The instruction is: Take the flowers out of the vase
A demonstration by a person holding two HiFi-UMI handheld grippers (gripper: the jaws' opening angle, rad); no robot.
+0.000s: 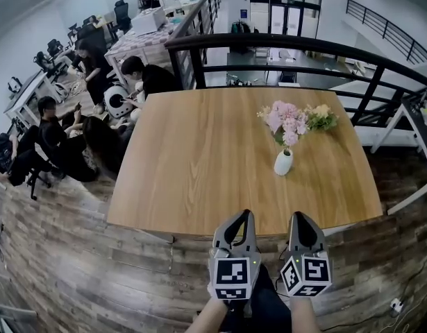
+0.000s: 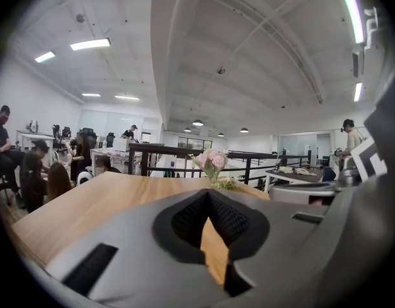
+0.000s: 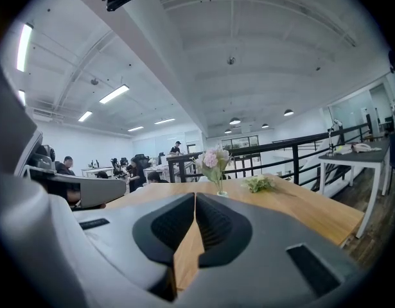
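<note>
A small white vase [image 1: 283,162] stands on the right half of the wooden table [image 1: 199,158] and holds pink flowers [image 1: 286,120]. A loose green and cream sprig [image 1: 321,118] lies on the tabletop just behind it to the right. Both grippers hover side by side at the table's near edge, well short of the vase. My left gripper [image 1: 246,216] is shut with nothing in it, and so is my right gripper [image 1: 300,218]. The left gripper view has the flowers [image 2: 211,161] far beyond its closed tips [image 2: 207,192]. The right gripper view has the flowers [image 3: 213,159] straight ahead of its closed tips [image 3: 194,195].
A black railing [image 1: 282,47] curves round the table's far and right sides. Several people sit at desks on the lower floor to the left [image 1: 53,137]. A white table [image 1: 425,123] stands at the right. Wood-plank floor [image 1: 74,255] runs under the near edge.
</note>
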